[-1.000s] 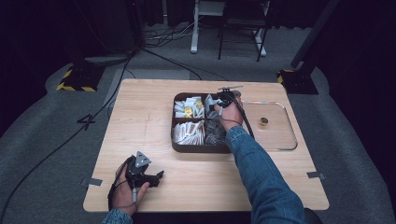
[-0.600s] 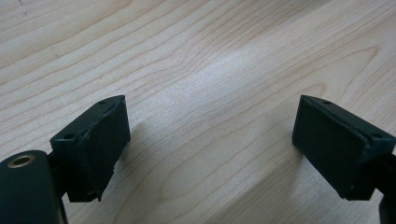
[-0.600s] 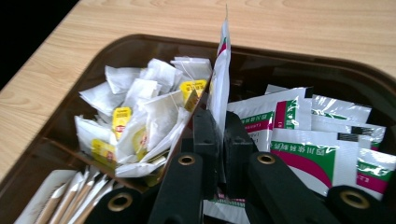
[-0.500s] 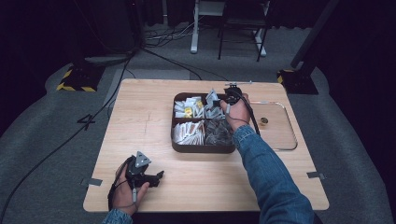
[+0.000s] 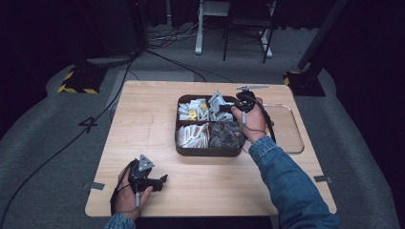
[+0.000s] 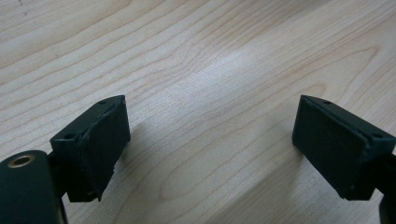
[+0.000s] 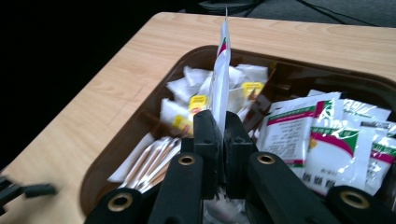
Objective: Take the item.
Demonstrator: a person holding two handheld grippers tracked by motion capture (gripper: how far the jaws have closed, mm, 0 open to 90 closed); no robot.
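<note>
One white sachet (image 7: 221, 65) stands pinched edge-on in the right tongs (image 7: 218, 122), clear above the brown tray (image 5: 205, 151), so it lifts free of its neighbours; left tongs (image 6: 208, 140) sit released on the desk (image 5: 148, 119), waiting.

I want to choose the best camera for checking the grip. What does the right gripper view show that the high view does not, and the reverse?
The right gripper view alone shows the right gripper shut on a white packet seen edge-on, with its red and green print. The high view alone shows the left gripper resting on the table, plus the clear tray. Both show the brown divided tray holding packets.
</note>
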